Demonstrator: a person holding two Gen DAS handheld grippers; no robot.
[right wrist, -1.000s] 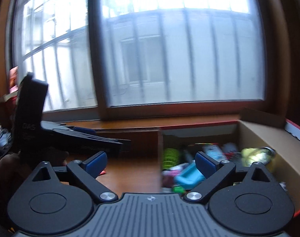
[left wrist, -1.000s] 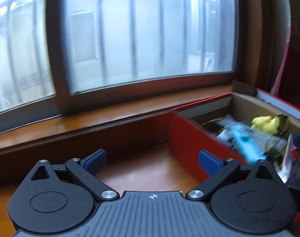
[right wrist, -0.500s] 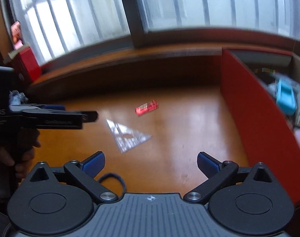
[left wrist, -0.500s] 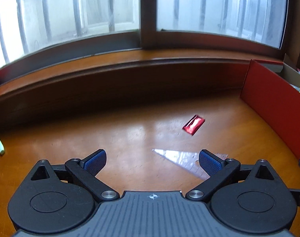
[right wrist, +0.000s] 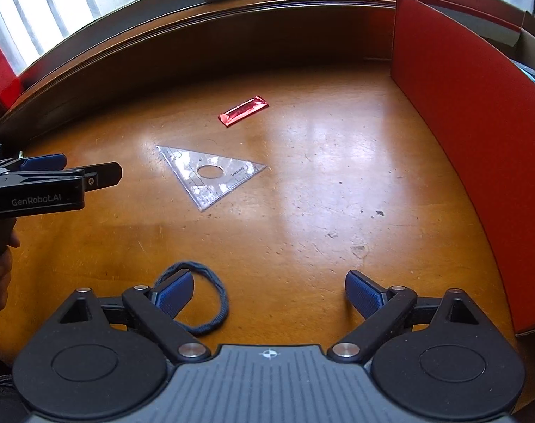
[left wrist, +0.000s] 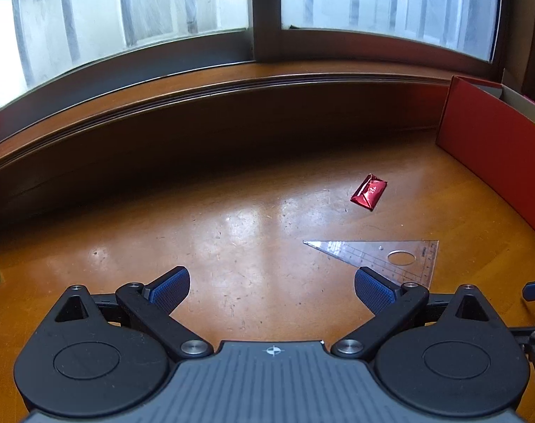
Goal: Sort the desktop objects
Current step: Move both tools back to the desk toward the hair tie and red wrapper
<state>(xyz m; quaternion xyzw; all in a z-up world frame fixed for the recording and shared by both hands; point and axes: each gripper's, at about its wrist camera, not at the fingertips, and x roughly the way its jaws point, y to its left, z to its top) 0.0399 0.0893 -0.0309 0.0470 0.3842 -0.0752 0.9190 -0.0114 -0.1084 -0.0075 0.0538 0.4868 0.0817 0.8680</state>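
Both claws, the left gripper [left wrist: 271, 283] and the right gripper [right wrist: 269, 290], are wide and hold nothing. The dark blue loop hair band [right wrist: 211, 303] lies by the near table edge, touching the right gripper's left pad. Pinch its raised cord gently; the flat clear plastic triangle ruler [right wrist: 211, 174] and shiny red foil wrapper [right wrist: 244, 110] lie mid-table, and the red cardboard box [right wrist: 461, 134] stands at the right edge.

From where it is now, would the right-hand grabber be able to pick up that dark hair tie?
Probably yes. The right gripper is open and the hair tie lies flat on the desk right by its left finger, with nothing over it; a small shift left should bring it between the fingers.
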